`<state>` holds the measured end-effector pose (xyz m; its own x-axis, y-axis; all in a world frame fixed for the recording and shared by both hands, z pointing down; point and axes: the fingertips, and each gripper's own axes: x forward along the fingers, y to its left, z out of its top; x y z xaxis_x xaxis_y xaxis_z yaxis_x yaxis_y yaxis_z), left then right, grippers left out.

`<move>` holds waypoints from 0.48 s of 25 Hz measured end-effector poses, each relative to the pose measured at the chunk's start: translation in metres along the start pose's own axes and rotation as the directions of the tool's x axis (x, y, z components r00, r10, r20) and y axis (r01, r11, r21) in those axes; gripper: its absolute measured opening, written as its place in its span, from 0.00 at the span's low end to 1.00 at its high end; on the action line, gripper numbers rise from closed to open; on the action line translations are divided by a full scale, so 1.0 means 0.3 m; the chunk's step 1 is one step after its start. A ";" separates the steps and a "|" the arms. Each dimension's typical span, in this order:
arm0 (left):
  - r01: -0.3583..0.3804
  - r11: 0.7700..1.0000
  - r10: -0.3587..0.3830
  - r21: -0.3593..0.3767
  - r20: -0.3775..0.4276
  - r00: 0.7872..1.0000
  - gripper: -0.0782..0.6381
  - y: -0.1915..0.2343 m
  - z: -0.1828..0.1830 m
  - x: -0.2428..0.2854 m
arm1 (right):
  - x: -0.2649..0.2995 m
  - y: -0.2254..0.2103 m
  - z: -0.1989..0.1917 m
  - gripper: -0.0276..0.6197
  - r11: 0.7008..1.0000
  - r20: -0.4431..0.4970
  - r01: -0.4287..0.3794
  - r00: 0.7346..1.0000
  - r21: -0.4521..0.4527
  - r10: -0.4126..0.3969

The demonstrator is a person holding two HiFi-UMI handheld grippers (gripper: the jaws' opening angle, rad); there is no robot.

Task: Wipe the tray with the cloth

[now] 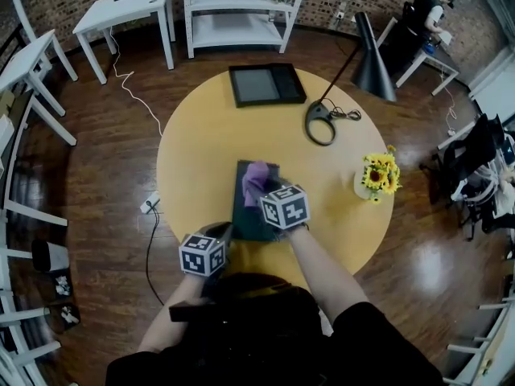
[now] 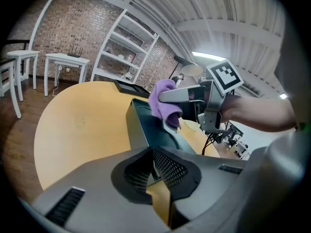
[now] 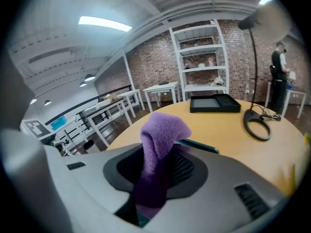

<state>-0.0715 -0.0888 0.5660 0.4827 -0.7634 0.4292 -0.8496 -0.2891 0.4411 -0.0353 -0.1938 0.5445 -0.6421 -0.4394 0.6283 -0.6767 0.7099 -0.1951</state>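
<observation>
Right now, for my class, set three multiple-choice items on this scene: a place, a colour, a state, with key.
1. Head view: where on the table do the flowers stand? A centre B right edge C far edge
2. Colour of the cloth? A white B purple C green
3. The right claw is A shut on the cloth B open, empty C out of sight
Key: 1 B, they stand by the rim at right; 2 B, purple in all views; 3 A, the cloth sits pinched in its jaws.
</observation>
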 end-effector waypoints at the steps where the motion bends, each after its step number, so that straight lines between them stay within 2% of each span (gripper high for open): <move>1: -0.001 1.000 0.001 0.003 0.004 1.000 0.12 -0.005 0.001 -0.008 | 0.030 0.051 -0.002 0.23 0.999 -0.015 -0.022 1.000 -0.027 0.022; 5: -0.015 1.000 0.015 -0.006 0.010 1.000 0.12 -0.009 -0.017 -0.029 | 0.136 0.128 -0.092 0.23 0.996 -0.111 -0.039 0.993 -0.082 0.029; 9: -0.017 1.000 0.017 -0.011 0.004 1.000 0.11 -0.010 -0.037 -0.033 | 0.132 0.078 -0.126 0.23 0.999 -0.097 -0.027 0.995 -0.019 0.025; 12: -0.015 1.000 0.015 -0.015 0.002 1.000 0.11 -0.004 -0.032 -0.035 | 0.088 0.006 -0.152 0.23 0.999 -0.106 0.016 0.994 -0.032 -0.019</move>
<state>-0.0737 -0.0749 0.5685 0.4690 -0.7691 0.4341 -0.8537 -0.2689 0.4460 -0.0371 -0.1789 0.5951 -0.5872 -0.3922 0.7080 -0.6752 0.7198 -0.1612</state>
